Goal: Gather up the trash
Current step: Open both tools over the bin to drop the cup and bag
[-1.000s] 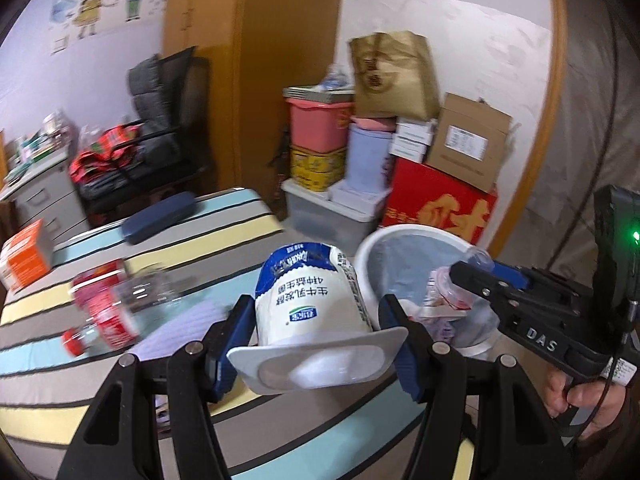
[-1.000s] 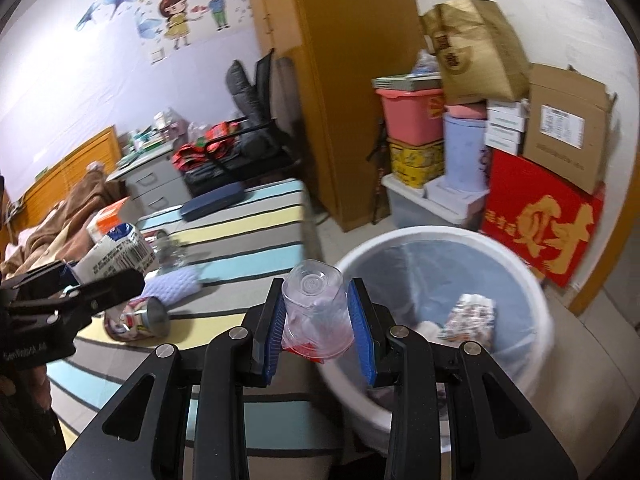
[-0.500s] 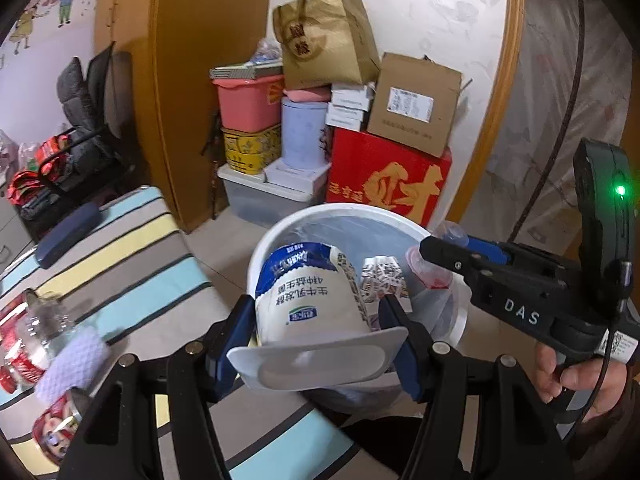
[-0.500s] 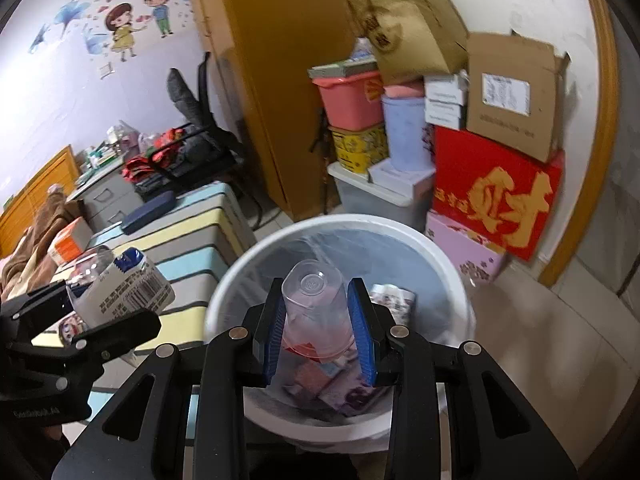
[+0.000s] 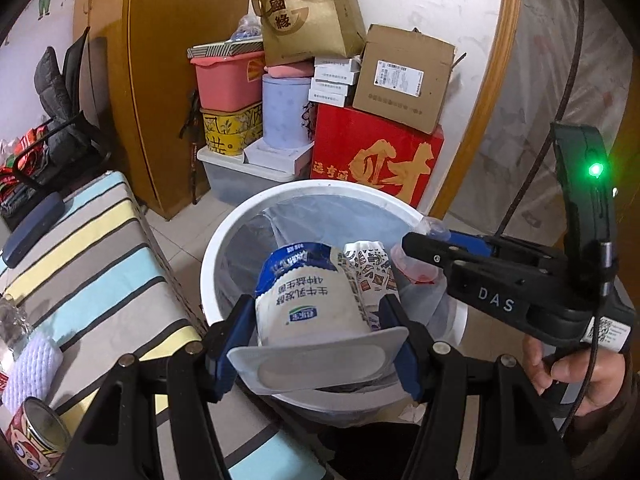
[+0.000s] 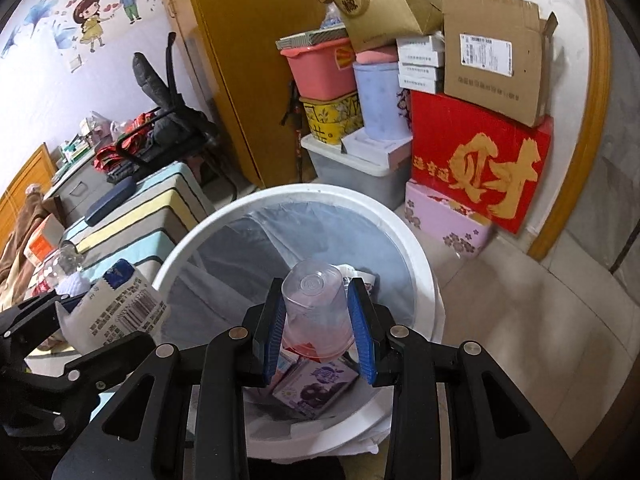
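My left gripper (image 5: 316, 316) is shut on a white and blue milk pouch (image 5: 308, 300) and holds it over the near rim of the white trash bin (image 5: 240, 224). My right gripper (image 6: 318, 320) is shut on a clear plastic cup (image 6: 314, 312) with red residue, held upside down above the trash bin (image 6: 416, 248). The bin is lined with a clear bag and holds wrappers and a purple carton (image 6: 316, 388). The right gripper (image 5: 416, 244) also shows in the left wrist view, and the milk pouch (image 6: 116, 308) in the right wrist view.
A striped table (image 5: 92, 264) stands left of the bin with a tin can (image 5: 34, 436), a white foam net (image 5: 30, 364) and a dark blue case (image 5: 32, 228). Stacked boxes (image 5: 376, 160) and tubs line the wall behind the bin. A wooden wardrobe (image 5: 180, 80) stands behind.
Both grippers have moved from above the table to over the trash bin, each still holding its item. The bin now fills the middle of both views.
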Demonstrator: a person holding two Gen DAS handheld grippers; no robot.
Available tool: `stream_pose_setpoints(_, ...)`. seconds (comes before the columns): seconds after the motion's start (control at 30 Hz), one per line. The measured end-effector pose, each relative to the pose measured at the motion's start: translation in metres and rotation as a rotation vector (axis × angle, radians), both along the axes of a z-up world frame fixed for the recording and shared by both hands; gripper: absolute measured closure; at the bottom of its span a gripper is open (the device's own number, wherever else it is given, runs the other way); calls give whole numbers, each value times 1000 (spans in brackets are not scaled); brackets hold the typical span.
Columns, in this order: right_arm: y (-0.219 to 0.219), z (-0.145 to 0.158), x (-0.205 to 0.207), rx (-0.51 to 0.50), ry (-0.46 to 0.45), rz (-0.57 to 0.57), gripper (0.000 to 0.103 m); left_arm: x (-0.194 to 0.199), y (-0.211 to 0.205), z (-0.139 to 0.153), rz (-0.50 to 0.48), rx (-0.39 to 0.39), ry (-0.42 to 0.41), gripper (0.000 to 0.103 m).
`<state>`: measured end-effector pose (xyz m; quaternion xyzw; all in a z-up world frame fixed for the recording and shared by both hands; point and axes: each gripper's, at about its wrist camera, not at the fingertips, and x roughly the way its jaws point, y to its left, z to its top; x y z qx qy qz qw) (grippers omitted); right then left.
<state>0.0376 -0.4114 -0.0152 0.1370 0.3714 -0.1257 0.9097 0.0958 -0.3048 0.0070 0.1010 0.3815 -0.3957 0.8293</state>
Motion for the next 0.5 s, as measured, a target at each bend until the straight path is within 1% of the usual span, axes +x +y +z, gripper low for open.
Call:
stream_pose_setpoints(0.17,-5,-2,2,3,15,-4,70,1,-1,-2,-3,-4,3,36)
stream_pose_setpoints(0.2,-6,-3,2,5,19,-2,70,2,-1,-2,-1,-8,8,35)
stream_pose_setpoints(0.23,-7,-3,3,7,26,-6,70,3,-1,-2,0,-12,13,31)
stream_pose_setpoints(0.3,-8,-3,3,11,33,-8,68,3,1,-2,6,-16,13,30)
stream_pose_setpoints(0.37,-7,-3,3,8,28,-10,59,3,3,-1,7,-20,9,29)
stream_pose_setpoints(0.4,-7,-2,3,10,21,-9,49,2,4,-1,9,-23,7,29)
stream_pose_setpoints(0.43,-7,-2,3,15,17,-7,47,2,6,0,10,-25,6,29)
stream_pose_setpoints(0.5,-6,-2,2,21,10,-11,47,3,8,1,20,-21,3,29)
